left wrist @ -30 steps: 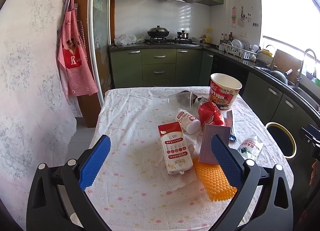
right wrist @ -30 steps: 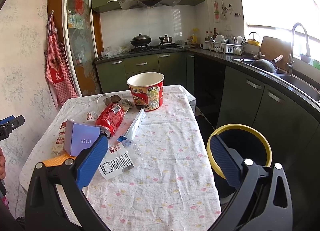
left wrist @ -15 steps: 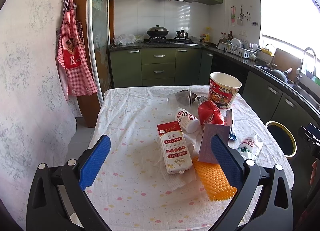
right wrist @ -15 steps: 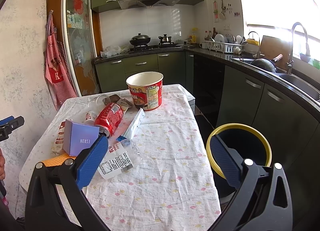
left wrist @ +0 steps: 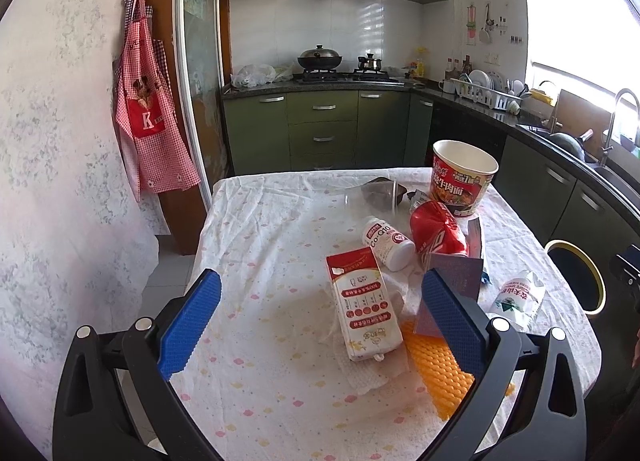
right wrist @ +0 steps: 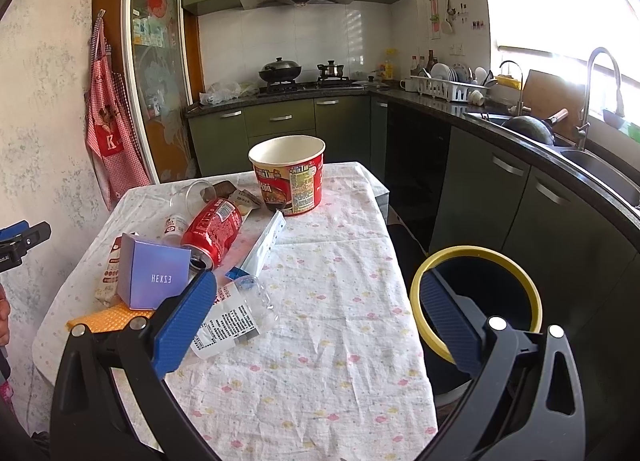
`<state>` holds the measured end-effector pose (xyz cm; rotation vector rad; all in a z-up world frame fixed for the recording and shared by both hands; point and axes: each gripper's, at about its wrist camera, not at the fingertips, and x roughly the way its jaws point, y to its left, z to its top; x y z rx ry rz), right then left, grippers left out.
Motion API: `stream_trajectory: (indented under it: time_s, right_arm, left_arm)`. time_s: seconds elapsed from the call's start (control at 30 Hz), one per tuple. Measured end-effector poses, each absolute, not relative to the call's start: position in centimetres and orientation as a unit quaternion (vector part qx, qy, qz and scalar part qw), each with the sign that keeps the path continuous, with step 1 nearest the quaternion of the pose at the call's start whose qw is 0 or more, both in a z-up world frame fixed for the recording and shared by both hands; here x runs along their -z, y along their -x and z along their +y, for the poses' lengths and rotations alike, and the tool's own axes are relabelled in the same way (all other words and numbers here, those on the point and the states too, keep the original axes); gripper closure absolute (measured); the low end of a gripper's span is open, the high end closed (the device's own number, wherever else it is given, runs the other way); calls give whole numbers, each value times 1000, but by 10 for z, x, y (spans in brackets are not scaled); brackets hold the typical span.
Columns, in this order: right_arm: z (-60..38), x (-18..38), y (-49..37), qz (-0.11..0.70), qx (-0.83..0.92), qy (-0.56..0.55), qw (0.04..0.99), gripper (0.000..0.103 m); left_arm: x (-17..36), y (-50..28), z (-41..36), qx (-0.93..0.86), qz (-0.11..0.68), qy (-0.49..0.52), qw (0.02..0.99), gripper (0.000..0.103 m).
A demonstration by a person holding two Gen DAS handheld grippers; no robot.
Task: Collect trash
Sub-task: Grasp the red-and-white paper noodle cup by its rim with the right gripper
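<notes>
Trash lies on a table with a floral cloth [left wrist: 264,253]: a milk carton [left wrist: 362,309], a white pill bottle [left wrist: 388,243], a crushed red can [left wrist: 438,231] [right wrist: 212,227], a purple box [right wrist: 154,271], an orange mesh sheet [left wrist: 436,365], a clear plastic wrapper [right wrist: 232,317], a red noodle cup [right wrist: 289,173] and a clear cup [left wrist: 372,197]. A bin with a yellow rim [right wrist: 476,301] stands right of the table. My left gripper [left wrist: 320,321] is open and empty above the near table. My right gripper [right wrist: 320,317] is open and empty over the table's right part.
A long white box [right wrist: 266,243] lies beside the can. Green kitchen cabinets and a dark counter [right wrist: 520,133] with a sink run along the right. A red apron [left wrist: 148,117] hangs on the left wall. A stove with pots [left wrist: 320,61] is at the back.
Both grippers stay open and almost still. The views shift only slightly.
</notes>
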<state>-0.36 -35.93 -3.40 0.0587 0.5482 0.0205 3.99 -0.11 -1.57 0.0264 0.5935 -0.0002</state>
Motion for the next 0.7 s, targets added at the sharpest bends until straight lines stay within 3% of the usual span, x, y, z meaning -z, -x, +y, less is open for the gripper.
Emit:
stream_trajectory:
  time_s: [0.53, 0.63, 0.7]
  right_arm:
    - [-375, -20, -183, 358, -62, -51, 930, 6]
    - [-370, -16, -237, 389, -46, -35, 920, 12]
    - [-366, -8, -273, 417, -37, -25, 908, 23]
  left_arm:
    - [13, -195, 20, -17, 275, 4, 961, 4]
    - [26, -214, 26, -23, 279, 18, 960, 4]
    - [37, -222, 28, -26, 284, 24, 958, 4]
